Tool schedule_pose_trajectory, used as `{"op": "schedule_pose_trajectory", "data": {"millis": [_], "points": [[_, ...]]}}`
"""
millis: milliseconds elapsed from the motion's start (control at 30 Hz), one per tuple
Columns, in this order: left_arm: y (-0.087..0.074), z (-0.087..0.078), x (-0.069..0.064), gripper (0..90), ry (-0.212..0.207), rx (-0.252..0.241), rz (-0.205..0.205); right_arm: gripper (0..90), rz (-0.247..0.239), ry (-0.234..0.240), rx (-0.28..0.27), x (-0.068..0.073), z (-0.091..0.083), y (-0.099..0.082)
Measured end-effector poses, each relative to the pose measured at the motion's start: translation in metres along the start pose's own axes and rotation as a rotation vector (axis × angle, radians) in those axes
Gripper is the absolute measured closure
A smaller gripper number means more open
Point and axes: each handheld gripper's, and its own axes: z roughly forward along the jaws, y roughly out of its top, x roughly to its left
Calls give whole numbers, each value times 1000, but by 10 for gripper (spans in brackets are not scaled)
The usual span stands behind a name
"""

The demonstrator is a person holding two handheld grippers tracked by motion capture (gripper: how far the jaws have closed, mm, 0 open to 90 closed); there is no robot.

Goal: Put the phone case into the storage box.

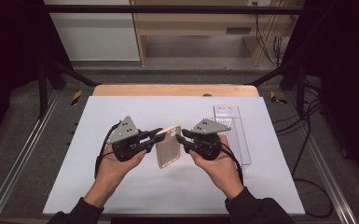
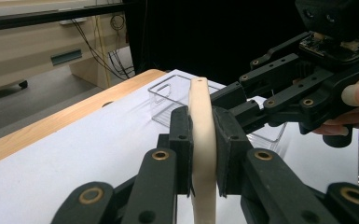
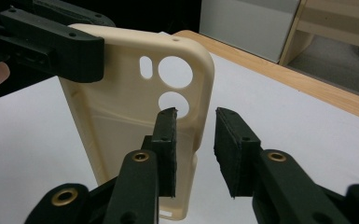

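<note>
Left tool [image 2: 204,140] pinches the cream phone case [image 2: 202,135] — lower end cut off.

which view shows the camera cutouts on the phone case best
The right gripper view: the cream phone case faces the camera, its round and oval cutouts plain. The left gripper view shows the case edge-on, clamped in the left gripper. The high view shows it small.
</note>
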Motion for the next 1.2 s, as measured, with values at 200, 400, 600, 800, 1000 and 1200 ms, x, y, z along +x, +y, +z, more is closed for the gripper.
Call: {"op": "schedule_pose_trajectory", "data": {"millis": [200,400,600,800,1000,1200], "points": [[0,1,0,791,-7,-2,-11,758,1,-2,-11,0,0,-1],[0,1,0,791,-13,-7,-23,793,10,-6,-19,-1,0,-1],[1,1,0,790,-16,-6,-25,812,13,-12,-26,-2,0,-2],[2,2,0,791,-20,-4,-29,818,20,-12,-29,-3,1,-3],[2,2,0,791,-27,-3,-35,844,16,-14,-28,-4,1,-3],[1,3,-1,790,-30,2,-35,857,17,-24,-28,-4,2,-6]]}}
